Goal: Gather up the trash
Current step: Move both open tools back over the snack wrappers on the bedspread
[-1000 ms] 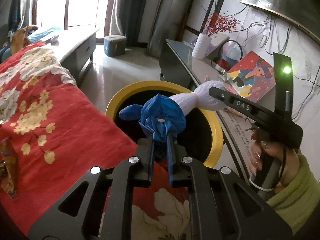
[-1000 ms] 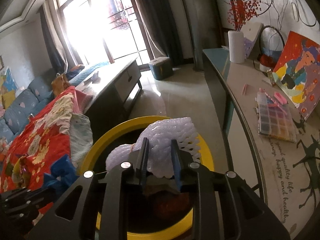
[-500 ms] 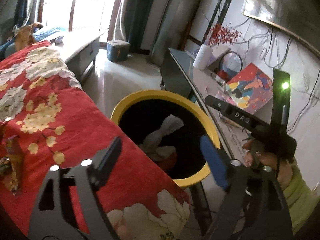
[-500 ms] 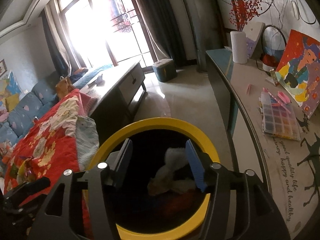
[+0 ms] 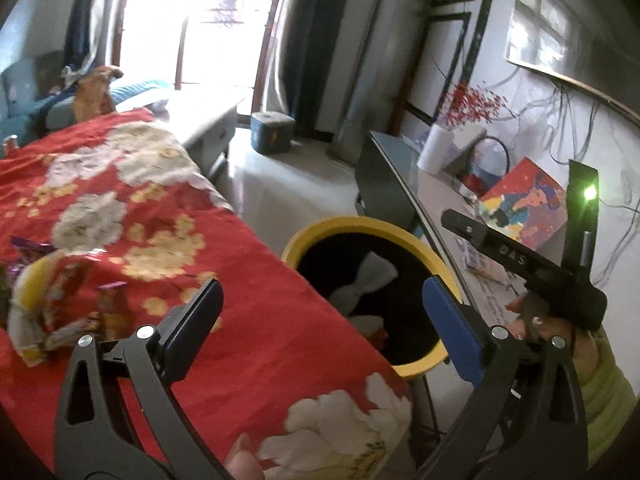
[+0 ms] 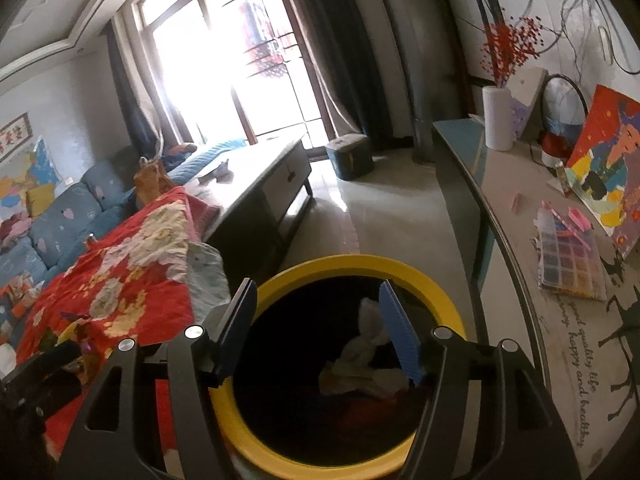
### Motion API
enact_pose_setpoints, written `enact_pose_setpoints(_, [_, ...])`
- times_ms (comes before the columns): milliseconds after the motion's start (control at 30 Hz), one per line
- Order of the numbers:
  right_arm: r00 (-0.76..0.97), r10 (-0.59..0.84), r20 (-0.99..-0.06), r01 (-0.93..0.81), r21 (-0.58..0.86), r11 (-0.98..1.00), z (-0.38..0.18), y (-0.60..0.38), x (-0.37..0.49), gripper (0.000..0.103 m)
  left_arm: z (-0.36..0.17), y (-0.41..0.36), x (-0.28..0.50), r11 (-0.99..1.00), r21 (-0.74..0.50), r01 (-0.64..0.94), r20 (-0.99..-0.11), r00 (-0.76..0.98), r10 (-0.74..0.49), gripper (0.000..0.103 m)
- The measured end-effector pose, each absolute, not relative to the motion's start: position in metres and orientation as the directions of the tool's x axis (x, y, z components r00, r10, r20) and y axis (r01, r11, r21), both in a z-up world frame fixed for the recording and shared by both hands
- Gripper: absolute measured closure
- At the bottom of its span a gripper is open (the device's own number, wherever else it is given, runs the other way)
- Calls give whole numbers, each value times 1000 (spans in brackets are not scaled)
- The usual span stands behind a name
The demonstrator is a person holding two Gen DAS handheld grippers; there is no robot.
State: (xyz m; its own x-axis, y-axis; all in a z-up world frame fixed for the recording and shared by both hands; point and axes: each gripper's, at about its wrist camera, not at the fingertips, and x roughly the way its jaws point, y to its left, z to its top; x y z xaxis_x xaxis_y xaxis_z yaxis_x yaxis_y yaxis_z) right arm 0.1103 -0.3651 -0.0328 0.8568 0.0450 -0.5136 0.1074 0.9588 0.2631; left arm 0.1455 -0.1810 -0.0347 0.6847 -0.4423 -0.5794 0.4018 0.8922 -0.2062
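A yellow-rimmed black trash bin (image 5: 420,240) stands between the red floral cloth (image 5: 248,320) and a long side table; it also shows in the right wrist view (image 6: 356,264). White foam trash (image 5: 366,280) lies inside it, also seen in the right wrist view (image 6: 368,344). My left gripper (image 5: 324,320) is open and empty over the cloth's edge beside the bin. My right gripper (image 6: 320,328) is open and empty right above the bin's mouth. Crumpled snack wrappers (image 5: 52,304) lie on the cloth at the left.
A side table (image 6: 560,264) at the right holds a colourful painting (image 5: 524,208), a bead box (image 6: 568,256) and a white vase (image 6: 498,120). A grey coffee table (image 6: 260,176), a blue sofa (image 6: 60,224) and a small teal box (image 5: 272,132) lie beyond.
Both grippers opened; the blue bag and the white foam dropped into the bin. The left gripper has since swung left, bringing the wrappers on the cloth into view.
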Motion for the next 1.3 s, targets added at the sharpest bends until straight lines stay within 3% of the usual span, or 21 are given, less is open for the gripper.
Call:
enact_pose_setpoints(533, [862, 146, -485, -37, 227, 973, -8, -302, 105, 39, -14, -125, 129, 932, -200, 301, -509, 781, -362, 11])
enact_pose_setpoints(1300, [825, 273, -494, -207, 184, 961, -2, -226, 96, 37, -7, -53, 114, 961, -232, 153, -472, 846, -248, 11])
